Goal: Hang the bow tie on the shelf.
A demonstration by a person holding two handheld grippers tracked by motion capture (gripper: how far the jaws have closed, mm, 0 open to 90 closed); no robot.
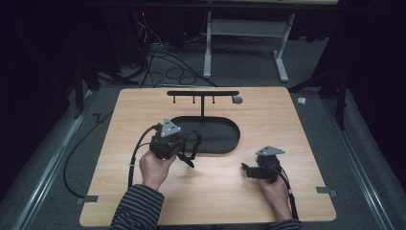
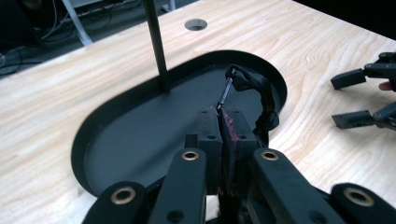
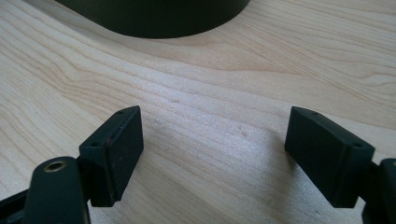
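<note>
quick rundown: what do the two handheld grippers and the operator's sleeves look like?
Both are black two-jaw units. The left gripper and right gripper each carry a grey three-cornered plate on top and trail a black cable. The fingers end in flat rectangular black pads with small screw holes; the links behind have brass-coloured bushings. Red marks show on the left pads. The left sleeve is dark with thin light stripes.

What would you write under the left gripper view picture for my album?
Left tongs pinch a black strap over the oval black tray.
</note>
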